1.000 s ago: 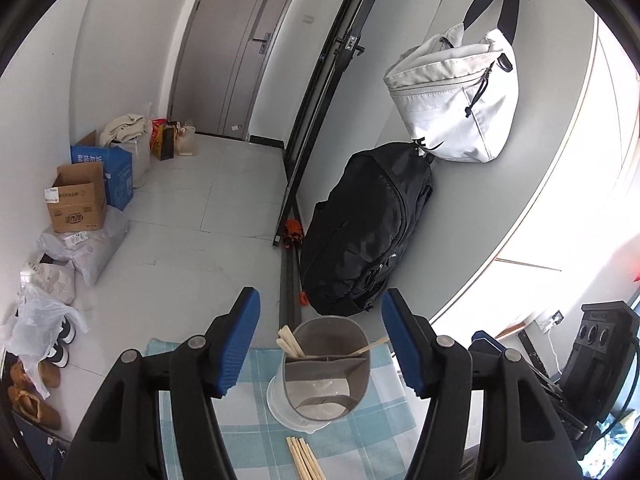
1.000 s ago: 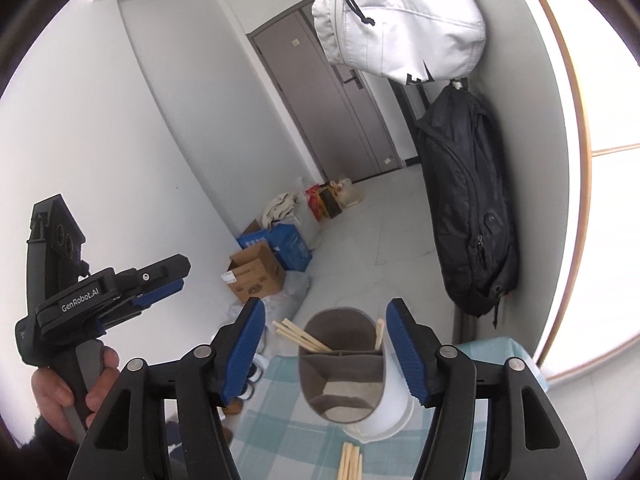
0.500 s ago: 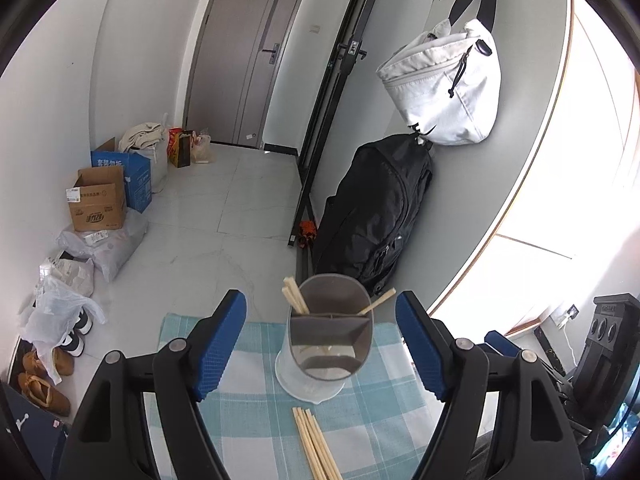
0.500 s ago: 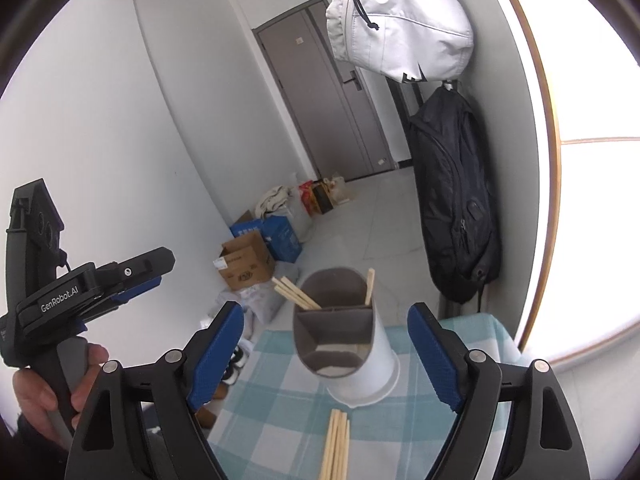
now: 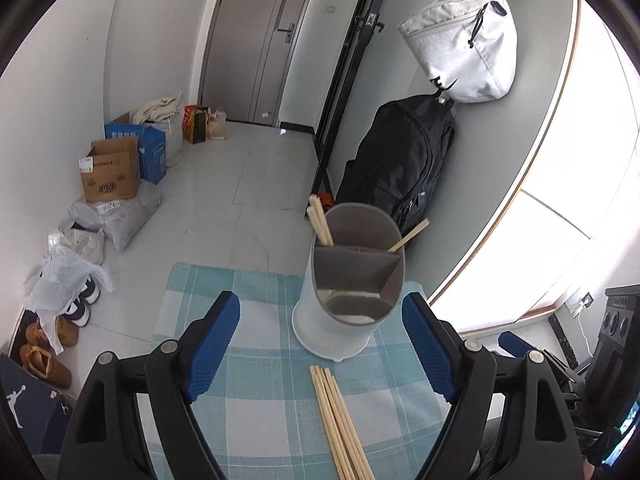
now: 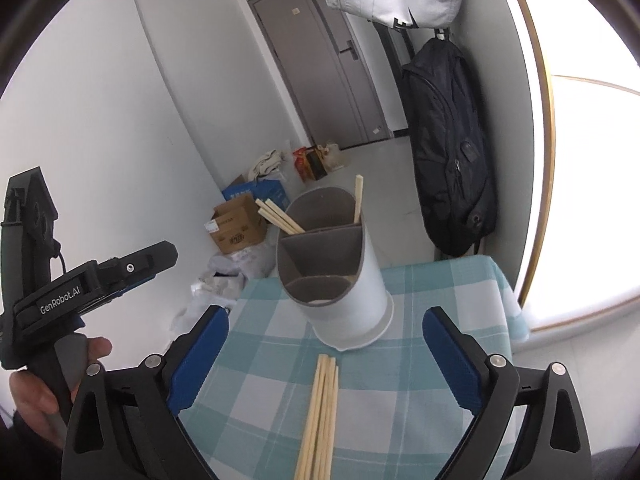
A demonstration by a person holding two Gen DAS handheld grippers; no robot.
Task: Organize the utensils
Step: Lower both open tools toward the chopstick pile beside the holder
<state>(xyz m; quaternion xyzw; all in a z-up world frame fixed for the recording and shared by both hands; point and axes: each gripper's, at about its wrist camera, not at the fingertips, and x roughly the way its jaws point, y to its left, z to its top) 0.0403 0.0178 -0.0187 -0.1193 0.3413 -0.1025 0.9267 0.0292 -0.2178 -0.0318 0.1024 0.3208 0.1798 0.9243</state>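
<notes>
A white utensil holder [image 5: 340, 332] with a grey divided insert stands on a teal checked cloth [image 5: 256, 408]. A few wooden chopsticks [image 5: 320, 220] lean in its far compartments. Several loose chopsticks [image 5: 340, 420] lie in a bundle on the cloth just in front of it. My left gripper [image 5: 320, 304] hangs above the cloth with its jaws opening, nothing between the pads. My right gripper [image 6: 326, 314] faces the same holder [image 6: 348, 300] and the loose chopsticks [image 6: 320, 412]; its jaws are opening wide and hold nothing.
The left gripper's body [image 6: 100, 276], held by a hand [image 6: 28, 392], shows at the left of the right wrist view. A black backpack [image 5: 400, 168] and white bag [image 5: 464, 48] hang behind the table. Boxes [image 5: 112, 172] and shoes lie on the floor.
Both grippers have sunk toward the table and their jaws have spread wider. More of the cloth and the loose chopsticks has come into view.
</notes>
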